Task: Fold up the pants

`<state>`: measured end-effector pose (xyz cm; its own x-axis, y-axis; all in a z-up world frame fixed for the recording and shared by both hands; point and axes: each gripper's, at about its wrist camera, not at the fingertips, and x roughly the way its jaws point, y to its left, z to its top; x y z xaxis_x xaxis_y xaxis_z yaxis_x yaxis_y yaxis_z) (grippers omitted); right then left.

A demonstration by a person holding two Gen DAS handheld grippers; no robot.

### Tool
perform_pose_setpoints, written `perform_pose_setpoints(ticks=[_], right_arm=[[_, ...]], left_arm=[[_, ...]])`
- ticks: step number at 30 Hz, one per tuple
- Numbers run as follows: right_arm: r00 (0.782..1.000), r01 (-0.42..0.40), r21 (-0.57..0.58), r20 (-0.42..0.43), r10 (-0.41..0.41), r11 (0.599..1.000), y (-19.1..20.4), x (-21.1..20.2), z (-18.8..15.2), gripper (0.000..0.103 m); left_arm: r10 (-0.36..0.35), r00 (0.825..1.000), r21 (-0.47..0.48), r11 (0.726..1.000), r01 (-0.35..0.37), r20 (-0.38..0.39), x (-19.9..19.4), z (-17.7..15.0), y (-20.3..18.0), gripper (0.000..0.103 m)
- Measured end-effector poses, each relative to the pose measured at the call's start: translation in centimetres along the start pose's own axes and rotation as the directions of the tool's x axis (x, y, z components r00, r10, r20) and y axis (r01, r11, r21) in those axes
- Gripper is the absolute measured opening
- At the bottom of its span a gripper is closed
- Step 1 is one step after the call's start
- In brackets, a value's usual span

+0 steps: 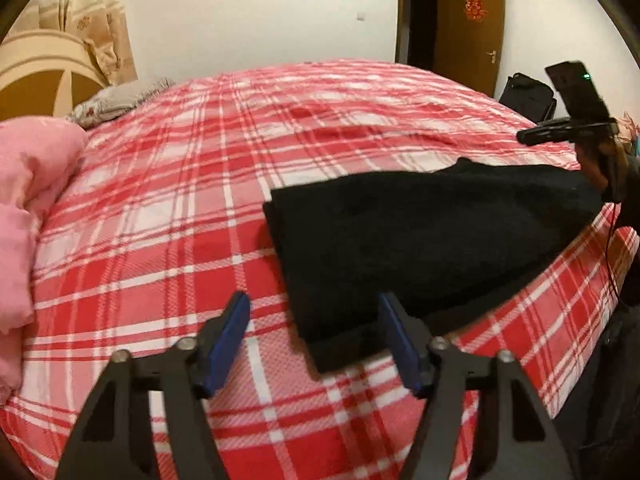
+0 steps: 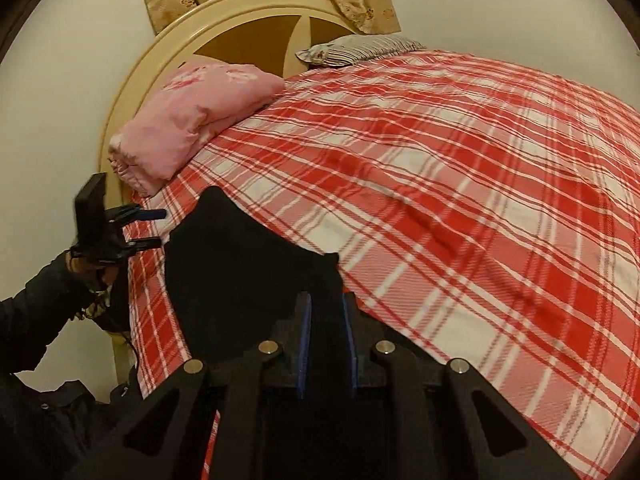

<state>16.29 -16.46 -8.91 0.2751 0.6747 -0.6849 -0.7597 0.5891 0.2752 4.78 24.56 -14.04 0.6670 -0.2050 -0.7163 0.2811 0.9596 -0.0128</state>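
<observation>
The black pants [image 1: 420, 232] lie on the red plaid bed near its edge; they also show in the right wrist view [image 2: 240, 264]. My left gripper [image 1: 314, 308] is open, hovering just above the near corner of the pants, holding nothing. It also shows in the right wrist view [image 2: 158, 228] at the left, open beside the pants. My right gripper [image 2: 326, 304] is shut on the pants' near end, cloth pinched between its blue pads. In the left wrist view it appears at the far right [image 1: 532, 136], where the pants rise toward it.
A folded pink quilt [image 2: 188, 120] and a striped pillow [image 2: 360, 50] lie by the cream headboard [image 2: 168, 40]. The plaid bedspread [image 2: 480, 200] covers the bed. A brown door [image 1: 468, 28] and a black bag [image 1: 528, 92] stand beyond the bed.
</observation>
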Motion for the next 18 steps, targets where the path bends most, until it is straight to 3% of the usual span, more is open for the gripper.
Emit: perform_pose_setpoints(ticks=[2,3,4,6,9,13,15,18], right_arm=[[1.000,-0.002,-0.005,0.006,0.002,1.000,0.3,-0.1,0.1,0.017],[1.000,0.001,-0.006,0.007,-0.001,1.000,0.4,-0.1,0.1,0.017],[1.000,0.006,-0.008,0.007,-0.006,1.000,0.4,0.0,0.1,0.017],[1.000,0.007,-0.006,0.008,-0.007,1.000,0.4,0.0,0.2,0.017],[1.000,0.011,0.009,0.012,-0.011,1.000,0.0,0.3,0.4,0.017],[1.000,0.006,0.026,0.011,-0.006,1.000,-0.4,0.9,0.6,0.018],[1.000,0.002,0.033,0.005,-0.002,0.999,-0.4,1.3,0.6,0.019],[1.000,-0.007,0.039,-0.001,0.007,0.999,-0.3,2.1,0.6,0.019]], left_arm=[[-0.025,0.999,-0.019,1.000,0.024,-0.023,1.1,-0.1,0.2,0.050],[-0.047,0.999,-0.033,0.998,0.046,-0.019,1.2,-0.2,0.2,0.040],[-0.066,0.998,-0.046,0.997,0.065,-0.012,1.1,-0.2,0.2,0.038],[-0.059,0.998,-0.040,0.997,0.059,-0.003,0.6,0.0,0.1,0.013],[-0.046,0.999,-0.038,0.998,0.047,0.019,-1.0,0.2,0.2,0.003],[-0.076,0.997,-0.044,0.996,0.077,0.035,-3.1,-0.5,0.7,0.003],[-0.110,0.994,-0.048,0.993,0.110,0.001,-2.6,-1.2,0.4,0.003],[-0.043,0.999,-0.024,0.999,0.042,-0.023,-1.6,-1.8,-0.2,0.004]])
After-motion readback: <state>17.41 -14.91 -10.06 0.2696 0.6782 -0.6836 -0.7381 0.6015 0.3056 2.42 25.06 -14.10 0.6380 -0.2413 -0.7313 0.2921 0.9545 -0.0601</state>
